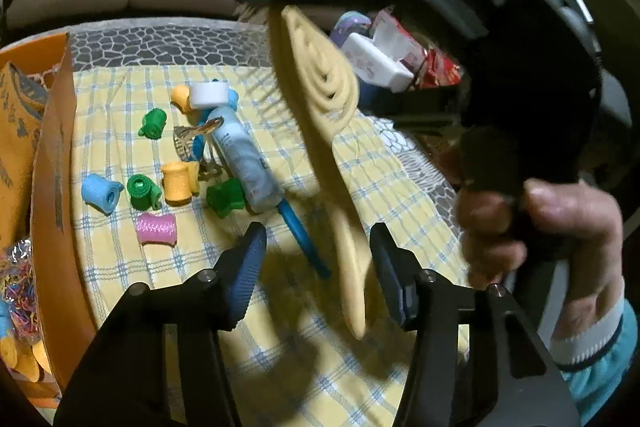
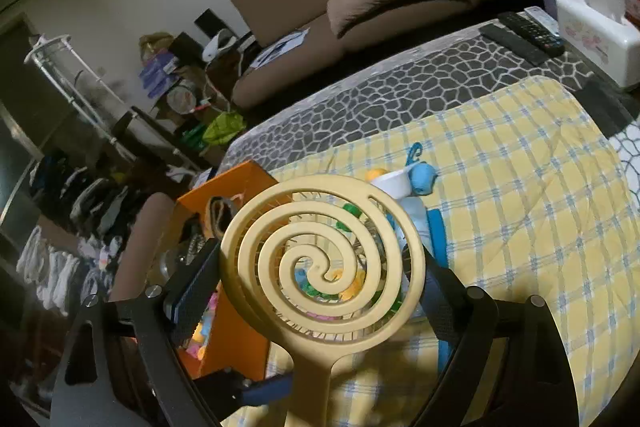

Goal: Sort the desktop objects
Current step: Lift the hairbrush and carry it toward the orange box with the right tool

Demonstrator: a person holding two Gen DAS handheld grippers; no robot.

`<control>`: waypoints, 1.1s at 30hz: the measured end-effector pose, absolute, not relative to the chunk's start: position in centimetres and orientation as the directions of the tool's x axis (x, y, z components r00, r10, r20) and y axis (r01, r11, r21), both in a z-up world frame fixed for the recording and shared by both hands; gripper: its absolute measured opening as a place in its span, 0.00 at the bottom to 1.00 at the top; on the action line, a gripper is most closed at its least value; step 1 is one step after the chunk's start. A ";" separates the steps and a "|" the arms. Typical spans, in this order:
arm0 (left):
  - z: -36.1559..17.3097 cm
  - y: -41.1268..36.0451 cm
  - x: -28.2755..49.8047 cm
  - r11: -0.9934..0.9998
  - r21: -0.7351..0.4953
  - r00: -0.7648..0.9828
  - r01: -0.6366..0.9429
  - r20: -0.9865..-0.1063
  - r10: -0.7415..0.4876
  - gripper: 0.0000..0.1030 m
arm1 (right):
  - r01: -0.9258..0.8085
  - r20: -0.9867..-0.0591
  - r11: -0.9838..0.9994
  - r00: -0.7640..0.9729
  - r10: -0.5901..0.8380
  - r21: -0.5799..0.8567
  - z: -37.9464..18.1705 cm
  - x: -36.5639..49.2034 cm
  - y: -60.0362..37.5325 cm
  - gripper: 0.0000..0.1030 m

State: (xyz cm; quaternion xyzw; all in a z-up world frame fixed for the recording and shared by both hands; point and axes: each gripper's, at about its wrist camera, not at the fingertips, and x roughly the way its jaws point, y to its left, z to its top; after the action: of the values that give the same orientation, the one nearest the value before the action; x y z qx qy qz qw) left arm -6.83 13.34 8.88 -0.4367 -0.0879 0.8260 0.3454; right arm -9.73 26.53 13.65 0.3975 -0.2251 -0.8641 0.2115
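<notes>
While the cream-yellow plastic paddle with a round spiral head (image 2: 308, 267) hangs in the air above the desk (image 2: 520, 211) and its yellow checked cloth, the right tongs (image 2: 320, 253) carry it: they stand wide, and the rim of the spiral disc sits against the pad on either side. In the left wrist view the same paddle (image 1: 320, 87) slants down from the blurred black body of the right tongs, its slim handle ending between the fingers of the left tongs (image 1: 318, 233). Those tongs are about half open. The handle lies close against the pad on the picture's right and apart from the ribbed blue pad (image 1: 244, 267) on the other side, so it is not pinched there. The person's right hand (image 1: 540, 239), in a teal sleeve with a white cuff (image 1: 596, 347), grips the right tool's handle. On the cloth beyond lie small felt rolls in green (image 1: 142, 187), blue (image 1: 100, 191), orange (image 1: 178, 181) and pink (image 1: 156, 229), clustered near a pale blue and white tube (image 1: 244, 155). An open orange cardboard box (image 1: 52, 167) stands at the desk's left edge, with more small coloured things inside.
</notes>
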 end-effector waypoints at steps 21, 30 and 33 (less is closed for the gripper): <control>11.4 6.2 -6.7 -0.808 -0.392 -0.468 -0.439 -0.668 0.579 0.17 | 0.313 -0.470 -0.696 -0.556 -0.686 0.646 16.8 -9.4 21.4 0.88; 10.3 -1.5 -8.3 -0.881 -0.346 -0.469 -0.323 -0.750 0.467 0.24 | 0.360 -0.461 -0.648 -0.481 -0.746 0.671 15.8 -10.1 15.1 0.88; 9.7 -3.1 -8.9 -0.894 -0.343 -0.454 -0.288 -0.773 0.442 0.24 | 0.371 -0.467 -0.643 -0.462 -0.754 0.670 15.2 -10.2 12.8 0.88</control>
State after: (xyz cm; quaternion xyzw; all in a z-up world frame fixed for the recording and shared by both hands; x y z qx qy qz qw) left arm -8.85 -3.10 9.69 -0.4762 -0.0811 0.8487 0.2152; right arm -10.21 12.81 15.15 0.3886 -0.2463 -0.8187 0.3435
